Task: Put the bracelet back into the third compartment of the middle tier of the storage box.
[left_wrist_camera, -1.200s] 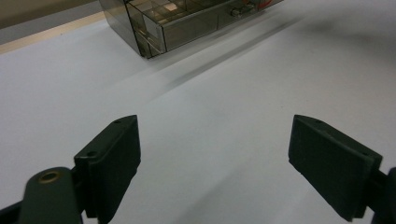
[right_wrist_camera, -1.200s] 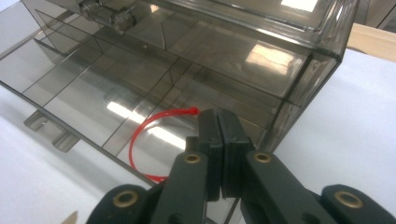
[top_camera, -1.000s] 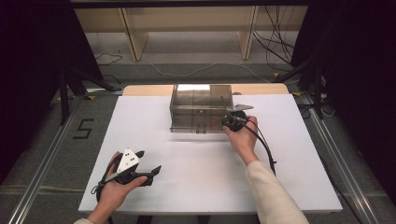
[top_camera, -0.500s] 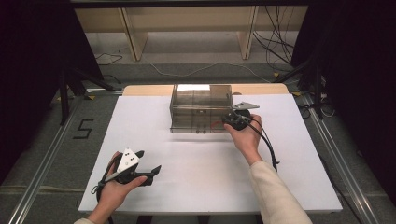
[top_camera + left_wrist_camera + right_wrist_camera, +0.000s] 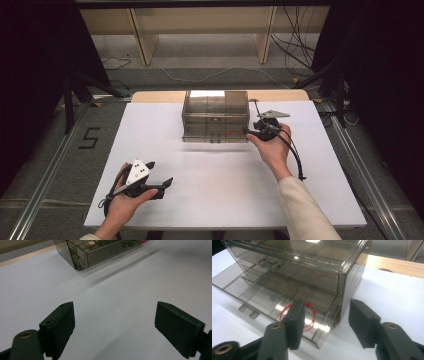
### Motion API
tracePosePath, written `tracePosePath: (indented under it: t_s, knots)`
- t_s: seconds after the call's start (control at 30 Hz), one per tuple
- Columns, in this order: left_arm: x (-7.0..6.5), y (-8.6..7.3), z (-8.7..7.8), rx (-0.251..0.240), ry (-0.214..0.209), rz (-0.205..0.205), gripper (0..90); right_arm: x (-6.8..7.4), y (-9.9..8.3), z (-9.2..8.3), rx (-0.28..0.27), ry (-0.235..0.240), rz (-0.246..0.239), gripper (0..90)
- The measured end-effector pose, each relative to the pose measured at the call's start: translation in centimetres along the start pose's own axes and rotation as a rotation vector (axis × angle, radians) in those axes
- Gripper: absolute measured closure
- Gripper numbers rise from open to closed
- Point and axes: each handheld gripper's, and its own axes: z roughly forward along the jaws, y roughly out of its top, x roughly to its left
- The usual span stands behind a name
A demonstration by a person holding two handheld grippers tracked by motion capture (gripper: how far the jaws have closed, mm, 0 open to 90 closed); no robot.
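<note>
Both tongs [image 5: 113,327] [image 5: 325,322] open, empty; right's just widened; red ring [image 5: 308,315] half hidden behind jaw.

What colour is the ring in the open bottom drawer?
Red; the ring shows best in the right gripper view.

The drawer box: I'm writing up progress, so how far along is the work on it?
Done: a red ring lies inside the lower drawer of the drawer box, and that drawer stands partly pulled out. In hand: the right gripper, jaws just opened and empty, sits at the drawer's corner. Left: probably pushing the drawer shut. The left gripper waits open.
</note>
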Motion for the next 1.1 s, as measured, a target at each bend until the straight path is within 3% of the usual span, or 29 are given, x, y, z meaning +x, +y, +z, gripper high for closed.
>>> tracePosePath:
  t_s: [0.13, 0.33, 0.47, 0.93, 1.1]
  knots:
    - [0.0, 0.0, 0.1, 0.003, 0.0, -0.001, 16.4, -0.6, -0.4, -0.7, -0.008, 0.022, 0.025, 42.7]
    - [0.0, -0.1, 0.1, 0.004, -0.002, 0.001, 16.3, -1.1, -1.1, -1.8, 0.001, 0.028, 0.022, 35.6]
    - [0.0, -0.1, 0.1, 0.005, -0.001, 0.0, 16.3, -1.2, -2.0, -3.0, -0.017, 0.005, 0.019, 34.4]
    - [-0.1, -0.2, 0.1, 0.005, -0.008, -0.013, 16.1, -3.0, -7.4, -7.9, 0.002, -0.006, 0.036, 34.0]
    - [-0.1, -0.2, 0.2, 0.008, -0.011, -0.013, 16.2, -3.0, -9.3, -9.6, -0.011, -0.013, 0.03, 33.9]
